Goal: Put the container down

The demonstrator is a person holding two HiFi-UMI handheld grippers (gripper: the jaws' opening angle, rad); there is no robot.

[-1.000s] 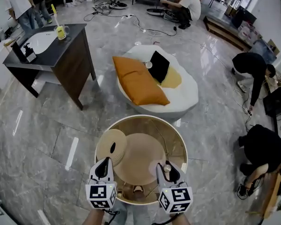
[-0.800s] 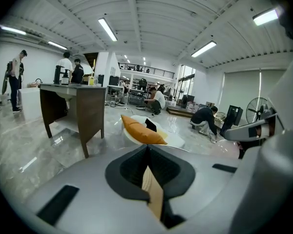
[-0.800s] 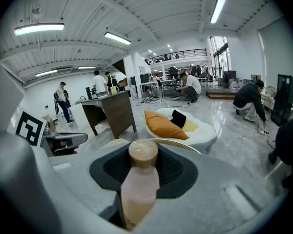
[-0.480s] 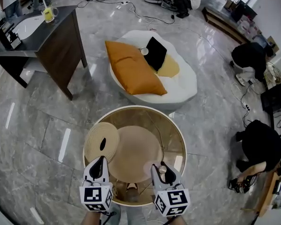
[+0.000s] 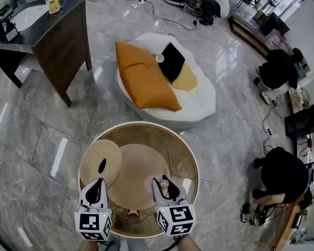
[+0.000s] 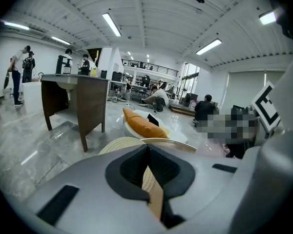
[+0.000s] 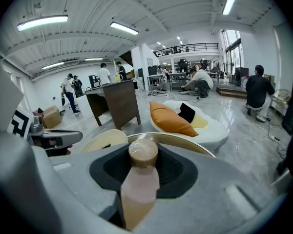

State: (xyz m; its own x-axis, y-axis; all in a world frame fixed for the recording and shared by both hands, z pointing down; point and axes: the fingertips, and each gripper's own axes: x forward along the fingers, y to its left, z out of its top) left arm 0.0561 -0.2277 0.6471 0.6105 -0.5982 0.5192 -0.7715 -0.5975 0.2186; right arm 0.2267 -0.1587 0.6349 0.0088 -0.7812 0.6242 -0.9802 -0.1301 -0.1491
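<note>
The container (image 5: 164, 183) is a small pale bottle with a tan cap. My right gripper (image 5: 162, 187) is shut on it above the near part of a round gold-rimmed table (image 5: 141, 125). In the right gripper view the container (image 7: 139, 177) stands upright between the jaws of the right gripper (image 7: 139, 189). A round tan mat (image 5: 138, 166) lies in the table's middle, with a woven straw disc (image 5: 100, 161) at its left. My left gripper (image 5: 98, 188) hovers at the table's near left, and in its own view the left gripper (image 6: 149, 179) is shut with nothing in it.
Beyond the table is a white floor seat (image 5: 199, 98) with an orange cushion (image 5: 144, 82) and a black one (image 5: 172, 61). A dark wooden counter (image 5: 52, 25) is far left. People crouch at the right (image 5: 282, 166). Cables run across the marble floor.
The head view has shifted, so the table and both grippers now sit further left and lower. The right gripper has kept hold of the container over the near part of the table.
</note>
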